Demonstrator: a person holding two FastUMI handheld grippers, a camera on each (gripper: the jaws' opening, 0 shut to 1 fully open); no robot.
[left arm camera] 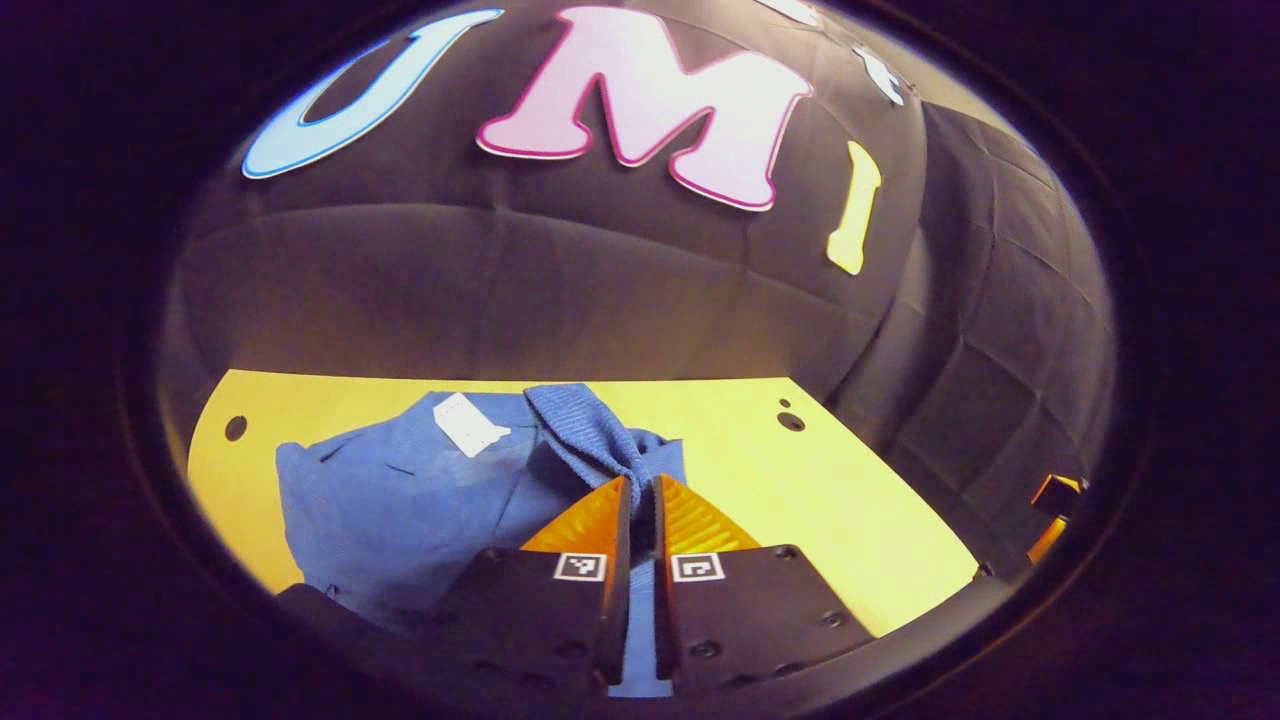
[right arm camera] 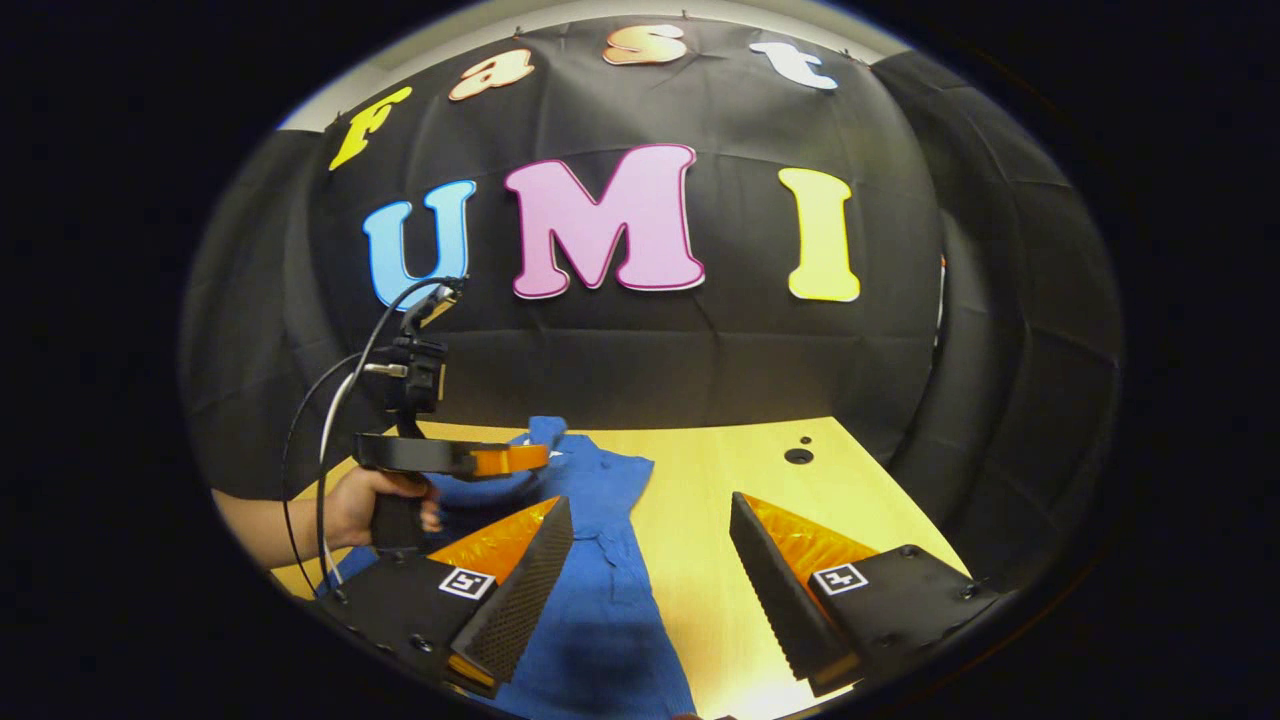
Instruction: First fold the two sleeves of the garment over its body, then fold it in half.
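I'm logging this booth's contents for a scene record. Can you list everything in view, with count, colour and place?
garment: one, blue, lying on the table, one ribbed part lifted up
tag: one, white, on the garment near its far edge
table: one, yellow wood tone, with dark holes near the far right corner
cable: black, looping from the left gripper's camera mount
left gripper: one, shut on the garment's lifted ribbed part
right gripper: one, open, above the garment's right edge and the table
hand: one, at the left, holding the left gripper's handle
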